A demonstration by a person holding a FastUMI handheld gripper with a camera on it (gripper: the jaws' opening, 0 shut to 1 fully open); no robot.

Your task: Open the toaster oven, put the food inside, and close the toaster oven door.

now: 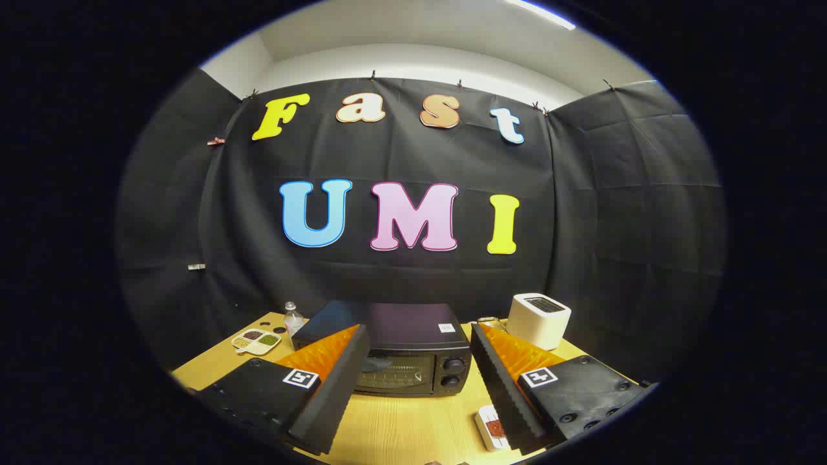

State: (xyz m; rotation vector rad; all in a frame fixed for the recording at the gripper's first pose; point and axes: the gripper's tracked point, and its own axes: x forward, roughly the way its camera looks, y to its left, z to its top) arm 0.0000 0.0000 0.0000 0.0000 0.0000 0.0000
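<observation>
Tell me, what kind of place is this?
Probably a mock kitchen booth for recording demos: a wooden table carries a toaster oven and white toaster, black cloth walls surround it, and the open gripper points at the oven.

The camera rides on the gripper [420, 361], raised a little over the counter [400, 426] and looking level along its spread-apart fingers [336, 381] toward the booth's back wall, with the toaster oven [394, 352] just ahead between them.
</observation>
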